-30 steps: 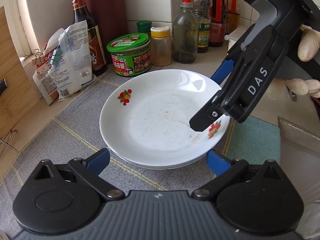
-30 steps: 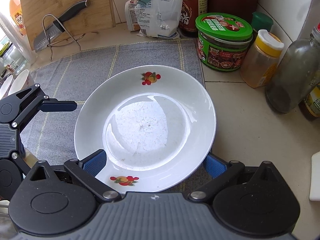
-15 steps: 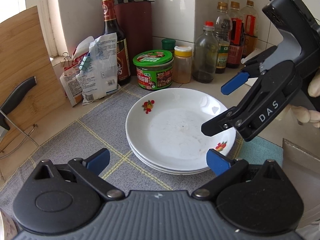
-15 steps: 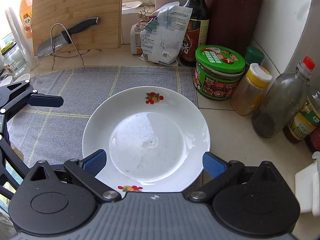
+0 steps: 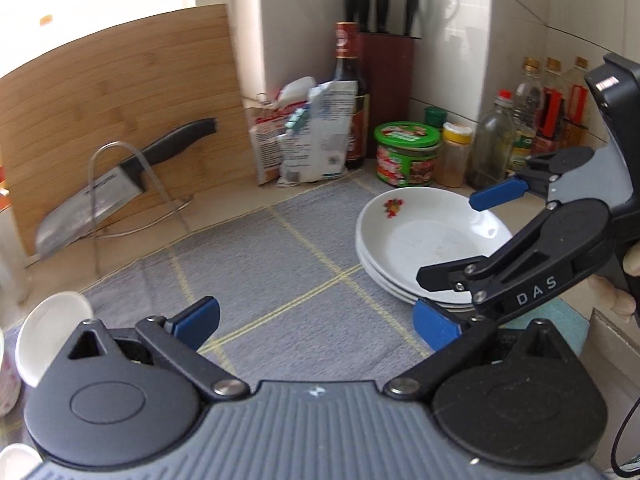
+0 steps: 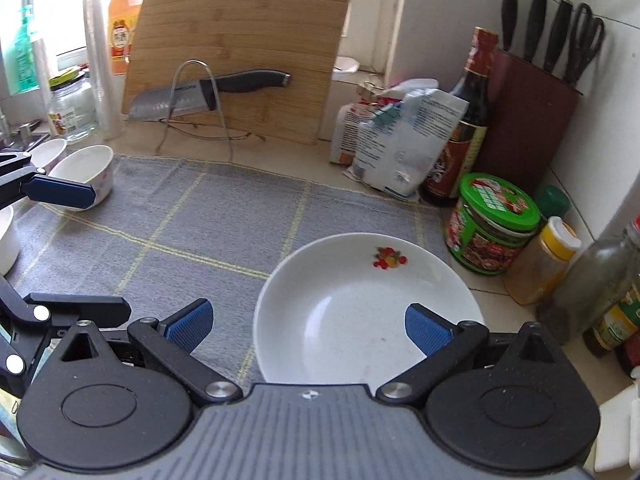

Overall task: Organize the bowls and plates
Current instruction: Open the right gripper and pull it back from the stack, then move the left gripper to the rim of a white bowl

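The counter (image 6: 492, 300) has a big gray mat (image 6: 208, 232) on it. The plates (image 5: 424, 248) sit in a neat stack at the right edge of the mat, near the jars in the back corner. The white bowls (image 6: 84, 172) wait at the left edge, still not stacked. The left tongs (image 5: 316, 320) are spread wide and hold nothing. The right tongs (image 6: 308, 324) are spread wide too, above the near rim of the plates. I think the bowls come next. Grab one by its rim, gently, lift it straight up, and keep away from the knife (image 6: 208, 90).
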Demonstrator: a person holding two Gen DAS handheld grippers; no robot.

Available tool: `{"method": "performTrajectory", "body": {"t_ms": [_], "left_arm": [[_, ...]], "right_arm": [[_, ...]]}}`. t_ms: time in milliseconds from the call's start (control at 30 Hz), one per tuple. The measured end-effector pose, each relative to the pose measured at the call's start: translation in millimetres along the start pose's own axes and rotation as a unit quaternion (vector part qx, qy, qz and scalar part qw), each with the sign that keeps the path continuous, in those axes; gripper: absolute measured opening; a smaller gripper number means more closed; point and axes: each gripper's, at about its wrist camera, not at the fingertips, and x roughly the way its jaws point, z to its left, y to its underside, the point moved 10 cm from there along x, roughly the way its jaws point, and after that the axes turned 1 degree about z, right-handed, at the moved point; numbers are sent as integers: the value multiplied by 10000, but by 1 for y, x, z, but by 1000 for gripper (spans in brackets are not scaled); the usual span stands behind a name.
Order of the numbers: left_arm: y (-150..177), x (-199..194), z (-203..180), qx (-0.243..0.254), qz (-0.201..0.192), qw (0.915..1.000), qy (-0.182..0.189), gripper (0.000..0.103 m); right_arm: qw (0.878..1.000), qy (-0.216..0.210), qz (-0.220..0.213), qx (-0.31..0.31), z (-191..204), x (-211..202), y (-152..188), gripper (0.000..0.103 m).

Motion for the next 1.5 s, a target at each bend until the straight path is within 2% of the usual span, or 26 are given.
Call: {"method": "performTrajectory", "body": {"t_ms": [133, 267, 367, 467, 700, 933, 1100, 1433, 1500], "left_arm": [[24, -20, 36, -692, 242, 9951, -656, 102], [46, -44, 66, -1016, 351, 9878, -1129, 102], [62, -62, 93, -1159, 384, 9829, -1381, 102], [76, -75, 119, -1281, 397, 9800, -1474, 102], [104, -94, 176, -1116, 453, 9841, -1302, 102], [132, -98, 224, -793, 646, 9883, -1135, 102], [143, -93, 252, -684, 792, 9896, -984, 102], [153, -76, 260, -579, 1055, 9920, -373, 99], [153, -73, 257, -527, 1091, 9923, -240, 94]], "right_arm": [[9968, -670, -131, -406, 40, 10, -5, 103], [9887, -1247, -132, -819, 86, 17, -8, 103], [9823, -1522, -128, -1086, 121, 16, -8, 103], [9783, -1629, -167, -1271, 150, 15, -7, 103], [9798, -1475, -234, -1331, 217, 11, 1, 103], [9809, -1519, -213, -1195, 287, 16, 8, 103], [9781, -1505, -235, -1417, 332, 21, 9, 103], [9756, -1340, -330, -1708, 381, 38, 1, 103], [9759, -1316, -338, -1709, 382, 38, 1, 103]]}}
